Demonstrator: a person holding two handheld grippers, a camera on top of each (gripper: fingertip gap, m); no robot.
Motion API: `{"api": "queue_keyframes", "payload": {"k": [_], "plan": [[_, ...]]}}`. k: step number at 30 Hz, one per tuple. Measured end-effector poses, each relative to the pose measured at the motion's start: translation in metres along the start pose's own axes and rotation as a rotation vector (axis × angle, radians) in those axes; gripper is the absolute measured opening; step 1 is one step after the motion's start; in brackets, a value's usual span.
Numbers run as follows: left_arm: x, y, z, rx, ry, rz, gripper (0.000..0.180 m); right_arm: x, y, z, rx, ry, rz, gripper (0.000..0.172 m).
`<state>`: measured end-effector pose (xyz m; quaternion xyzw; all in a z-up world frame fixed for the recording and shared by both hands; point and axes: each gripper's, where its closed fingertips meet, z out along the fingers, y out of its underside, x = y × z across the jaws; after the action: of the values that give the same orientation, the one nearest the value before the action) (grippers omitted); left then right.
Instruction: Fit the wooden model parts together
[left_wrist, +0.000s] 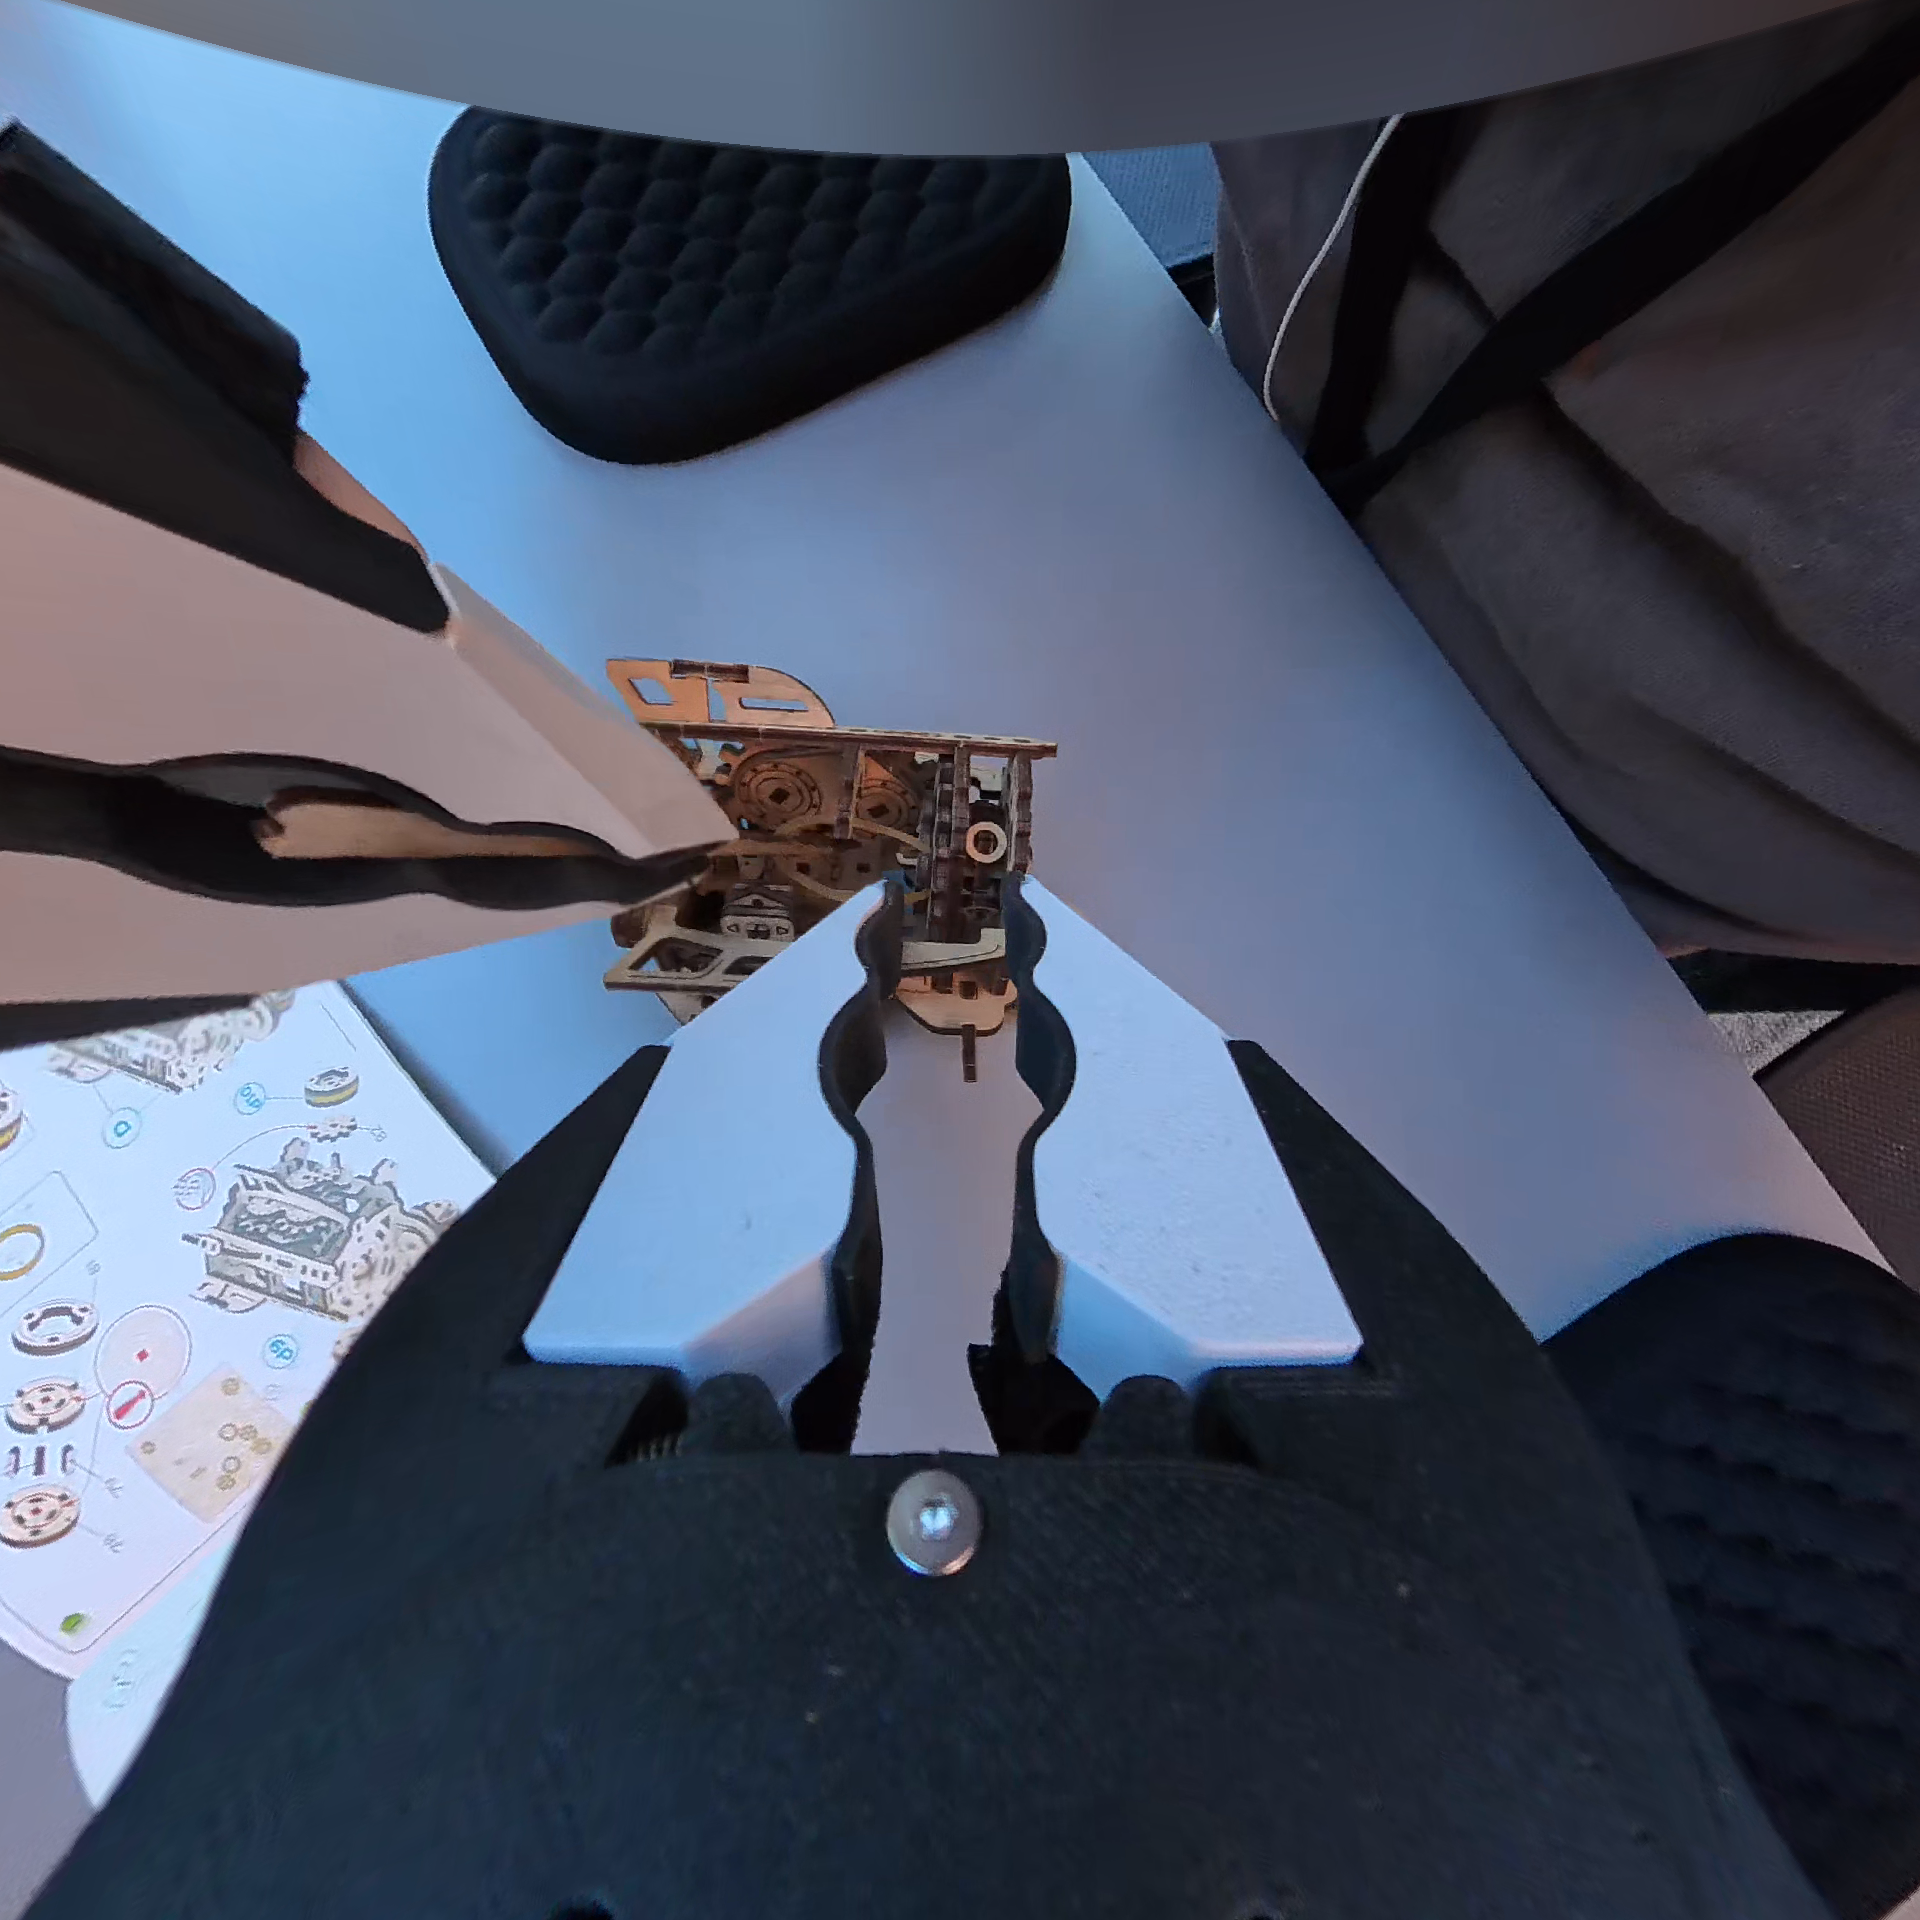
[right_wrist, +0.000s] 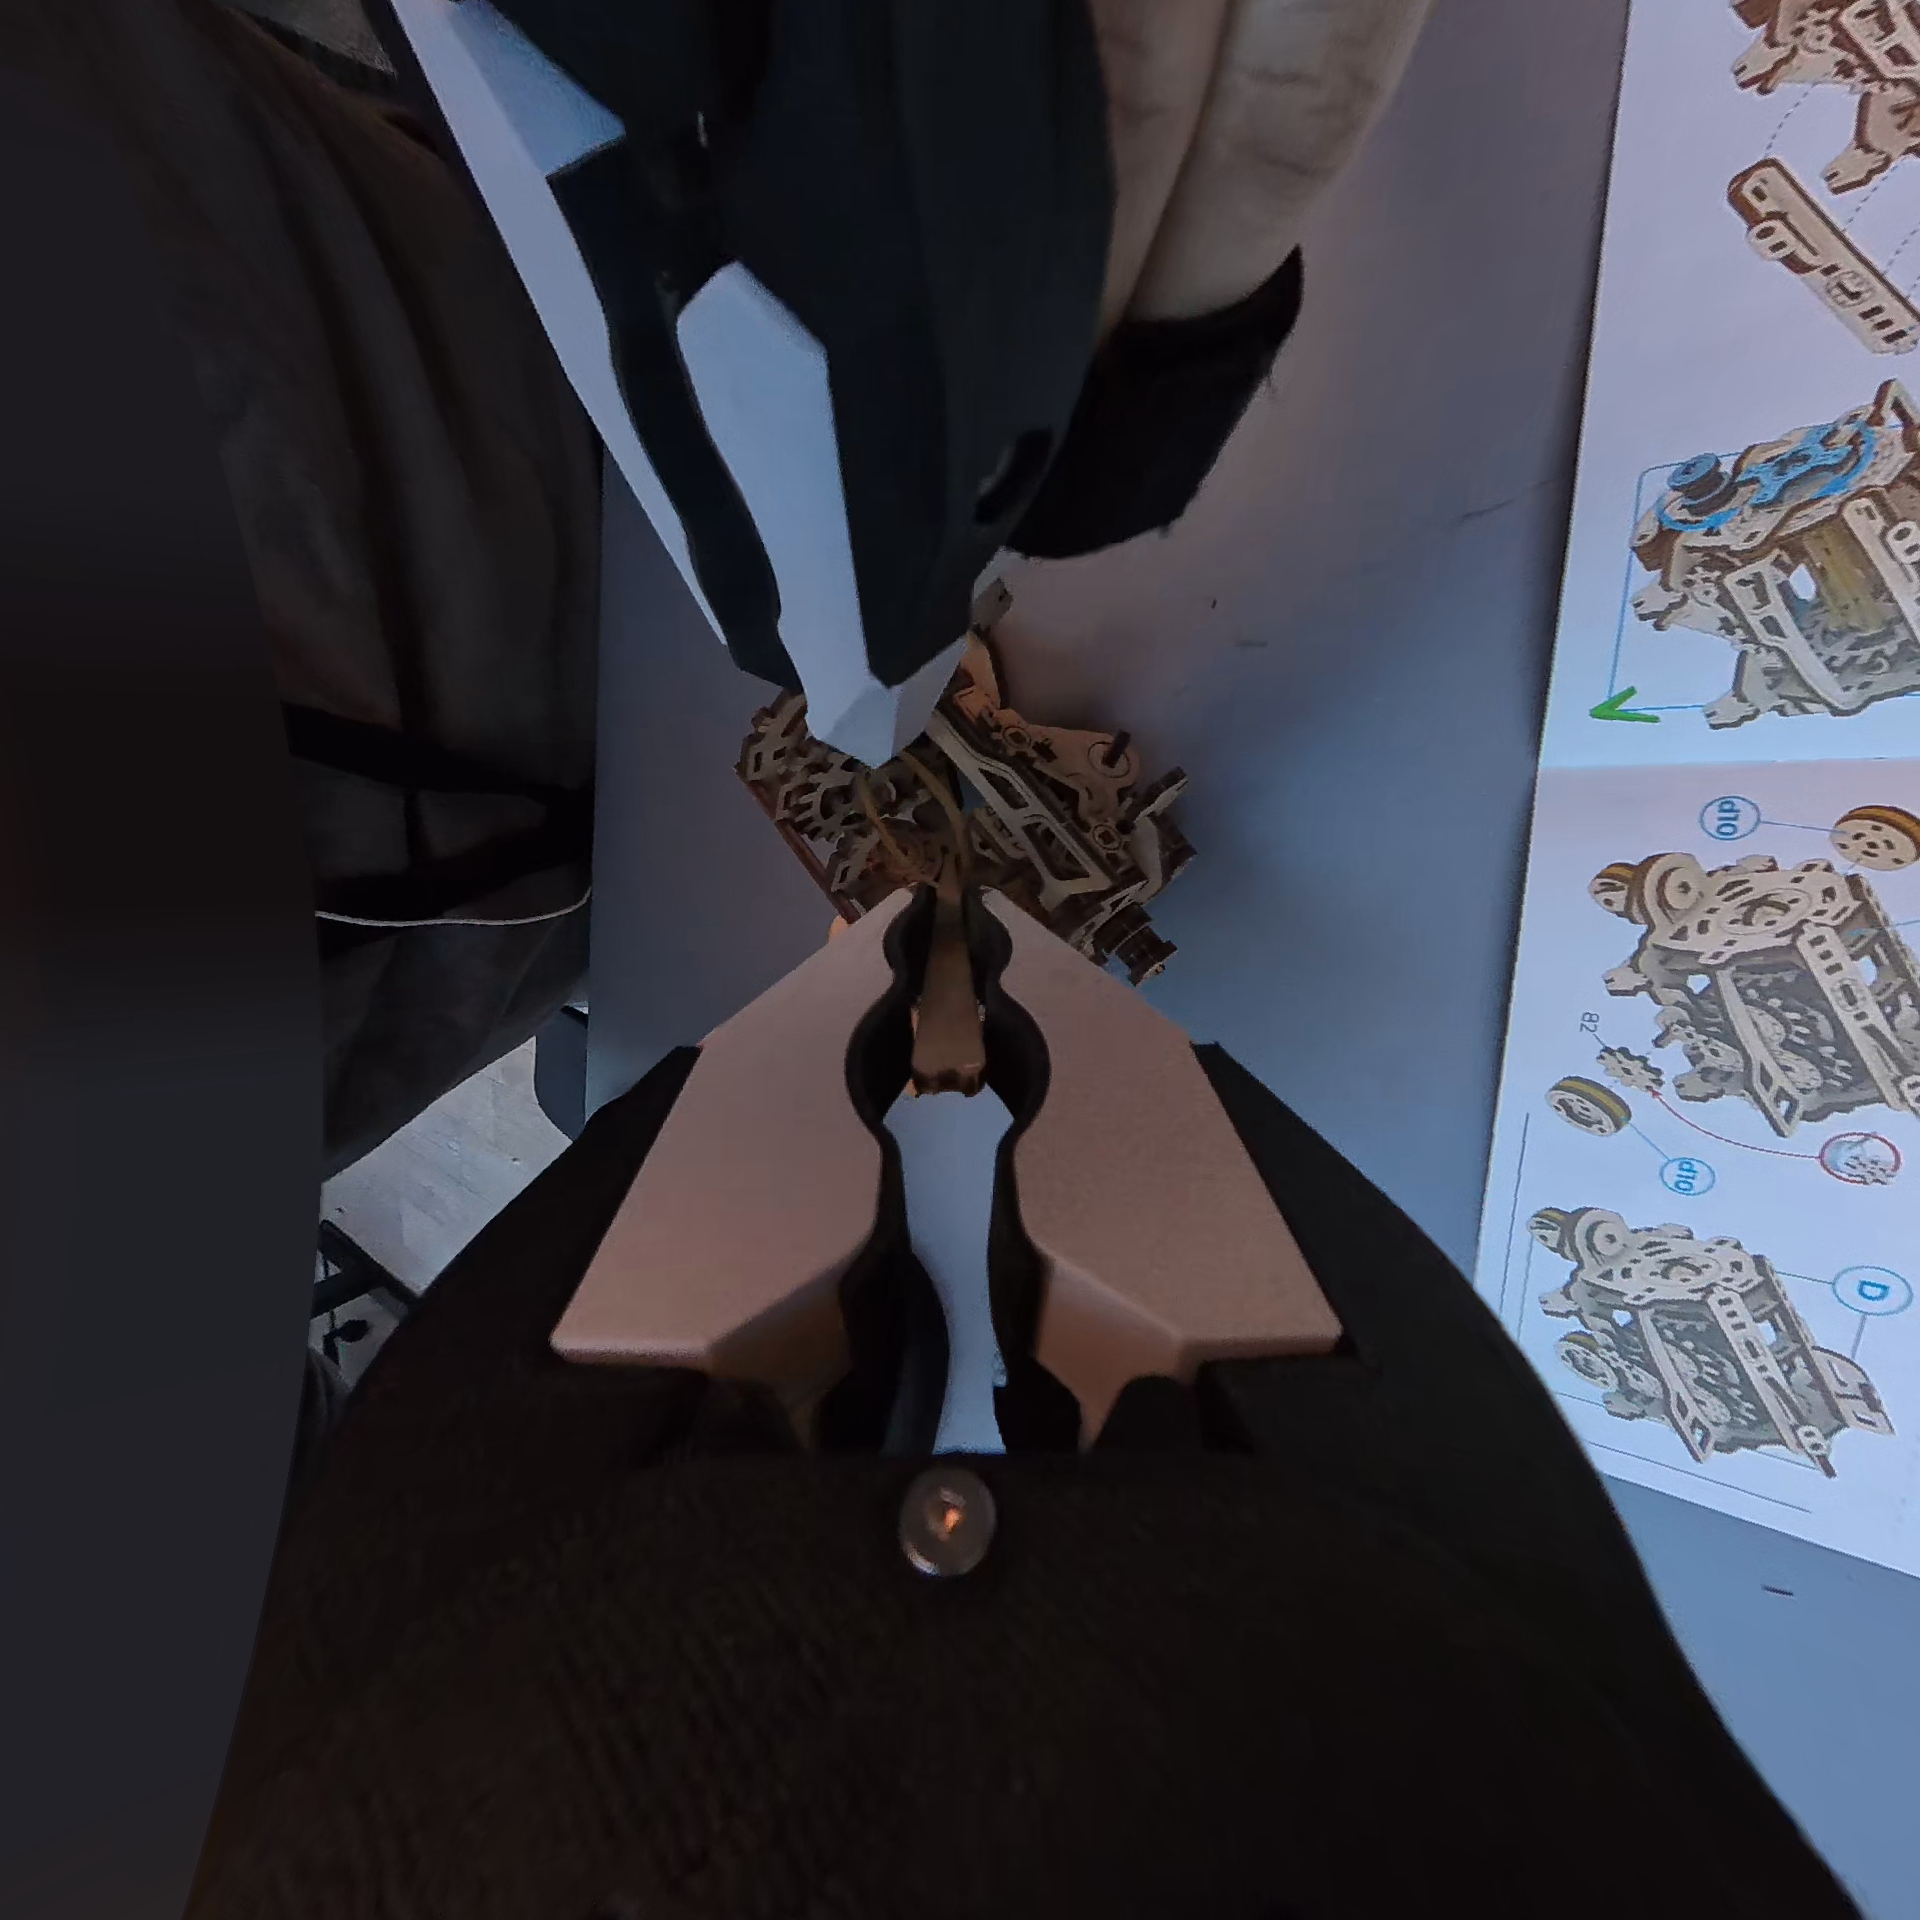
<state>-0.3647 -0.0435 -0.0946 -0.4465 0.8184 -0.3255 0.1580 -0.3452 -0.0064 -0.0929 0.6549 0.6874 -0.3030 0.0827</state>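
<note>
A wooden gear model (left_wrist: 831, 800) stands on the pale table (left_wrist: 1299, 883). My left gripper (left_wrist: 951, 904) is shut on the model's near end, its pads pressing both sides of a gear stack. In the right wrist view the model (right_wrist: 1049, 821) lies just ahead, with the left gripper (right_wrist: 862, 717) coming down on it from above. My right gripper (right_wrist: 943, 914) is shut on a thin flat wooden part (right_wrist: 943, 1013), whose front end reaches into the model's gears. In the left wrist view the right gripper (left_wrist: 696, 857) comes in from the left with that part (left_wrist: 416, 831) between its pads.
A printed instruction sheet (left_wrist: 187, 1299) lies on the table, at the right in the right wrist view (right_wrist: 1745, 935). A black padded cushion (left_wrist: 748, 291) lies beyond the model and another (left_wrist: 1766, 1507) at the near right. A person's dark clothing (left_wrist: 1662, 520) borders the table edge. The grippers' ends are close to 5 cm from one another.
</note>
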Motion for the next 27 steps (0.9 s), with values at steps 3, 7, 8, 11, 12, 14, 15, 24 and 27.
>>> {"api": "queue_keyframes", "payload": {"k": [3,7,8,11,12,14,15,24,27], "plan": [[0.0009,0.0025,0.0,0.026,-0.008,-0.01,0.009,0.0006,0.0058,0.0009,-0.026,0.0,0.024,0.004],[0.0012,0.0036,0.0018,0.047,-0.018,-0.022,0.008,-0.0007,0.0084,-0.0006,-0.039,-0.003,0.045,0.004],[0.0015,0.0036,0.0019,0.049,-0.019,-0.021,0.008,-0.0009,0.0084,-0.0011,-0.039,-0.003,0.046,0.003],[0.002,0.0034,0.0021,0.059,-0.018,-0.021,0.008,-0.0026,0.0069,-0.001,-0.039,-0.01,0.043,0.003],[0.0021,0.0033,0.002,0.063,-0.017,-0.022,0.008,-0.0022,0.0071,-0.0006,-0.043,-0.008,0.043,0.003],[0.0024,0.0032,0.0021,0.066,-0.011,-0.024,0.009,-0.0022,0.0074,0.0001,-0.047,-0.011,0.046,0.003],[0.0026,0.003,0.0022,0.067,-0.008,-0.026,0.009,-0.0018,0.0079,0.0001,-0.05,-0.011,0.052,0.003],[0.0028,0.003,0.0021,0.071,0.018,-0.038,0.008,-0.0042,0.0059,-0.0003,-0.036,-0.031,0.072,0.003],[0.0027,0.003,0.0021,0.069,0.016,-0.034,0.008,-0.0073,0.002,-0.0024,-0.001,-0.05,0.055,0.003]]}}
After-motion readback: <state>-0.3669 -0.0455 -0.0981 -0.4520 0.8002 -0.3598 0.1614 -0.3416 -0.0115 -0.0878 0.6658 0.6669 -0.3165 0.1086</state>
